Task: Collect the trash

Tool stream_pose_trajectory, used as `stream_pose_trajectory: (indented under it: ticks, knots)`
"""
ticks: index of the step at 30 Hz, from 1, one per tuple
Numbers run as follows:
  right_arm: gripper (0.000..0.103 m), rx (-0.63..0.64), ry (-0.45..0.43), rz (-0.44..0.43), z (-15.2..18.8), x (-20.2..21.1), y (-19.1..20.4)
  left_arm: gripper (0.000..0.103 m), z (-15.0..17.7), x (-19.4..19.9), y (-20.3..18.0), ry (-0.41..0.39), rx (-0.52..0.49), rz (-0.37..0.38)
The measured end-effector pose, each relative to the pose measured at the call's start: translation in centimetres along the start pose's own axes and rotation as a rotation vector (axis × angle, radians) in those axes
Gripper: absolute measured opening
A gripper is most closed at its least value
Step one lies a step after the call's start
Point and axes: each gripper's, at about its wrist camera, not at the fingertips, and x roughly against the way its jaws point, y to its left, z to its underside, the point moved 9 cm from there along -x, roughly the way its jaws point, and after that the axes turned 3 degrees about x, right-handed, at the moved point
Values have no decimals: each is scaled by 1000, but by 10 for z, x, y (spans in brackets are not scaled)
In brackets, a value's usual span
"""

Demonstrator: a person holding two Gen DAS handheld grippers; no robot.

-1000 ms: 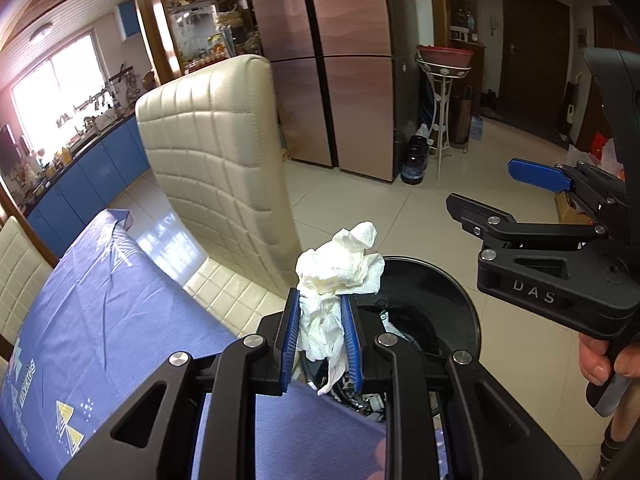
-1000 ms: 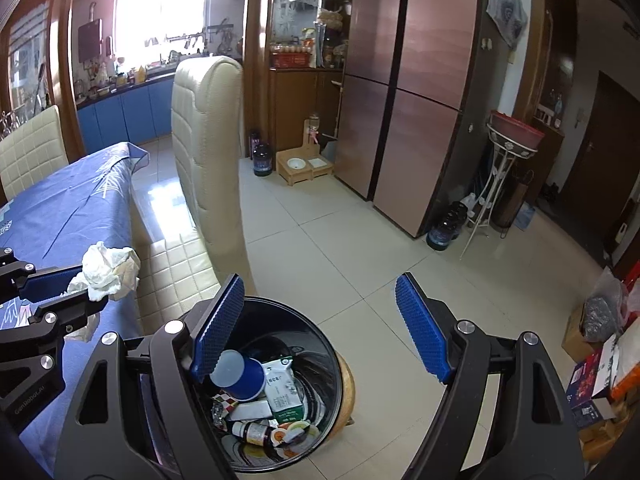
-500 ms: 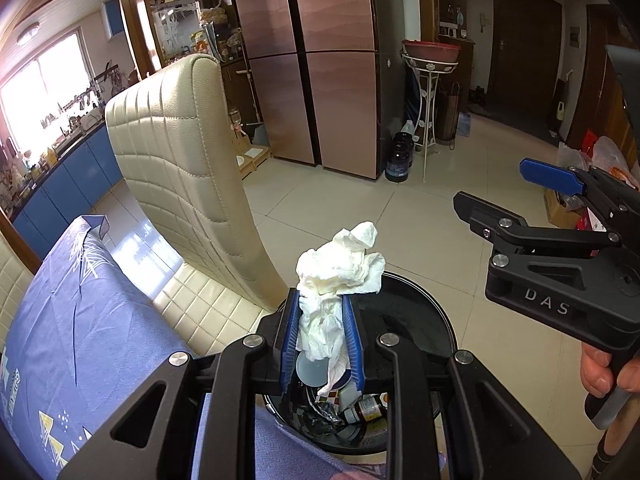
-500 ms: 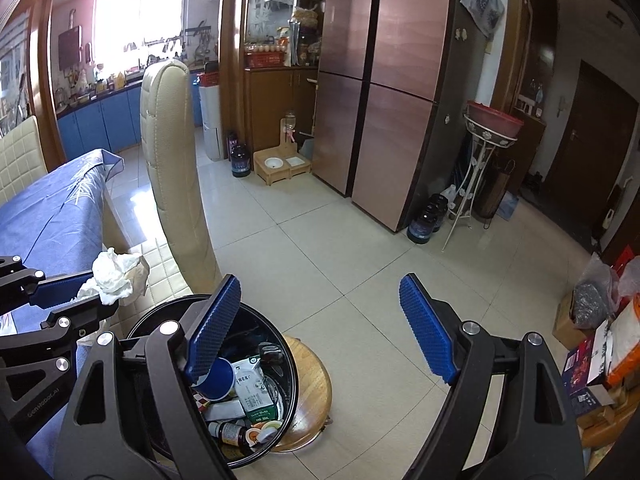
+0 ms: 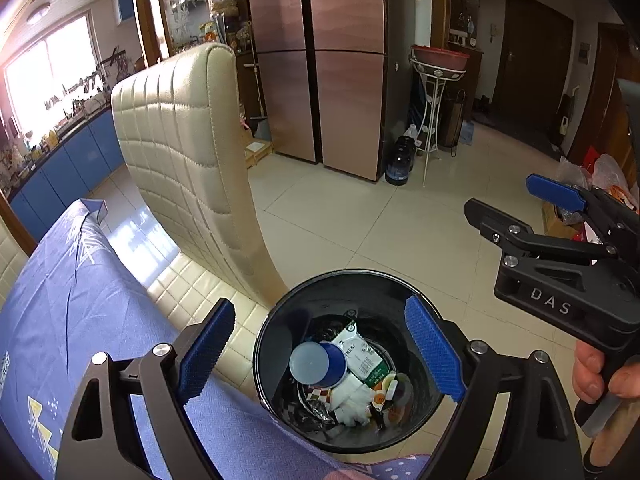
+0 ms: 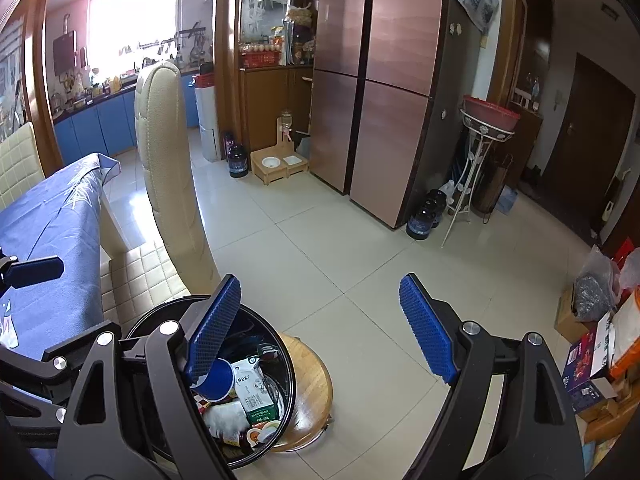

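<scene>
A black round trash bin point(image 5: 276, 312) stands on a wooden disc point(image 6: 314, 380) beside the table. It holds a blue cup point(image 5: 320, 362), a milk carton point(image 5: 362, 354) and a crumpled white tissue point(image 5: 354, 400). My left gripper point(image 5: 319, 304) hovers right over the bin. Its jaws are opening wide, with nothing between the blue pads. My right gripper point(image 6: 320, 280) is open and empty, its left finger over the bin's rim point(image 6: 290, 364). From the left wrist view, the right gripper point(image 5: 504, 196) is off to the right, held by a hand point(image 5: 588, 376).
A cream padded chair point(image 5: 188, 168) stands just behind the bin. The blue-clothed table point(image 5: 60, 300) is on the left. A copper fridge point(image 6: 384, 80), a wire plant stand point(image 6: 476, 168) and dark bottles point(image 6: 424, 216) line the back. Boxes and bags point(image 6: 600, 344) sit at the right.
My left gripper's jaws have opened. The white tissue they held has left them and now lies in the bin. The right gripper stays open as before.
</scene>
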Motion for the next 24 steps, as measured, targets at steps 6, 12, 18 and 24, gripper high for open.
stream_pose_trajectory:
  ticks: [6, 12, 18, 24]
  knots:
    - [83, 5, -2, 0, 1, 2, 3, 85, 3, 1, 2, 5, -2, 1]
    - [83, 3, -1, -3, 1, 3, 3, 85, 2, 3, 4, 2, 3, -5]
    - [84, 4, 0, -4, 2, 4, 5, 85, 3, 3, 8, 12, 25, 4]
    - [84, 1, 4, -7, 4, 4, 7, 85, 4, 3, 13, 16, 31, 1]
